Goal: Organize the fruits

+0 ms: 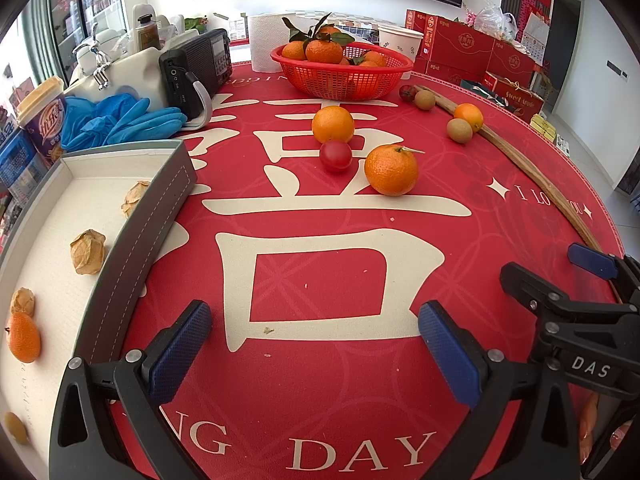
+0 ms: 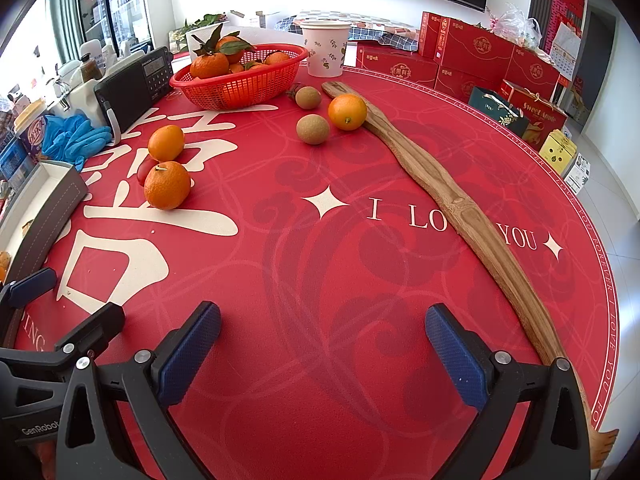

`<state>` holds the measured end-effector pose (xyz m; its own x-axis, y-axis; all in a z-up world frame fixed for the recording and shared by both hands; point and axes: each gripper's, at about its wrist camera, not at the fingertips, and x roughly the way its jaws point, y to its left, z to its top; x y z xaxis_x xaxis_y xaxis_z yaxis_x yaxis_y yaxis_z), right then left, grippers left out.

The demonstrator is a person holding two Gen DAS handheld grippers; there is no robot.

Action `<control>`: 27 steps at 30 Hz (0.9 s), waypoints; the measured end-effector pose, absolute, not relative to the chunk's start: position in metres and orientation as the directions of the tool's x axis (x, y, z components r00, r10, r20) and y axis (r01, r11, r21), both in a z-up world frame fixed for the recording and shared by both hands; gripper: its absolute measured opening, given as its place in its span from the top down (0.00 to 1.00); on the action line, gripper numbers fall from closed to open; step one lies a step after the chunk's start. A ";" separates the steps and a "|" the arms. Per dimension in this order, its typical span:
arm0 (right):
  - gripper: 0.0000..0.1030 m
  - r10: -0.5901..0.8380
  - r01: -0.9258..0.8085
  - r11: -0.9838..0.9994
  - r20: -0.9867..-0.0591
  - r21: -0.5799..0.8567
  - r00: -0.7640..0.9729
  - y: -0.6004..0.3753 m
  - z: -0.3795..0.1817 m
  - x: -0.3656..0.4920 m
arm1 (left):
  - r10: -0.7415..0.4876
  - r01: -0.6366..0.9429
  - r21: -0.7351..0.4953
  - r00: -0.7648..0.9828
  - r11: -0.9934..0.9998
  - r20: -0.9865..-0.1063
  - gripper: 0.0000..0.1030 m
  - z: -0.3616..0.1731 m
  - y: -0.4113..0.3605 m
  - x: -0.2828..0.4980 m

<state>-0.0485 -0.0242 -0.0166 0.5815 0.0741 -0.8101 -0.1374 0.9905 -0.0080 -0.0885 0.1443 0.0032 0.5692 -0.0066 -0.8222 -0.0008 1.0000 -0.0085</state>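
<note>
**Loose fruit on the red mat, both grippers spread and empty**

Your nearest fruit is the round orange mandarin with a short stem [image 1: 391, 170], lying on the red round table mat printed with cream characters [image 1: 320, 360] at about 12 o'clock from your left gripper [image 1: 314, 354]. Just behind it sits a small red cherry tomato [image 1: 335, 155], touching a second, smooth orange mandarin [image 1: 333, 124]. Toward 1 o'clock a third orange [image 1: 468, 116] rests against a long, curved brown wooden stick [image 2: 460, 204], with a small brown kiwi-like fruit [image 1: 459, 130] just beside it; another brown fruit [image 1: 425, 99] and a dark red fruit [image 1: 407, 92] lie farther back, near the red plastic mesh basket of leafy mandarins [image 1: 340, 80].

At 9 o'clock from your left gripper is the grey, stitched, white-lined tray [image 1: 160, 208]. Inside it lie three papery tan husked fruits [image 1: 88, 257] and one small orange [image 1: 24, 342]; a yellowish piece near the bottom corner is too cut off to identify.

Your left gripper's blue-padded fingers [image 1: 180, 352] are wide apart over bare mat, holding nothing. Your right gripper [image 2: 324, 358] is likewise spread and empty, with the wooden stick passing at its 3 o'clock side.

Blue rubber gloves [image 1: 120, 120] and a black portable radio [image 1: 196, 72] stand behind the tray.
</note>
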 end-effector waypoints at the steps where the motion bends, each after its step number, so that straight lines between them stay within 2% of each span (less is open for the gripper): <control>1: 0.00 0.074 -0.137 0.990 -0.810 -0.008 0.582 -0.024 -0.017 -0.048 | -0.007 -0.001 -0.009 0.569 1.000 -0.822 0.00 0.003 0.144 -0.088; 27: 0.00 0.089 -0.169 0.986 -0.831 -0.006 0.549 -0.033 -0.015 -0.047 | -0.026 0.014 -0.022 0.541 1.000 -0.840 0.00 0.005 0.145 -0.073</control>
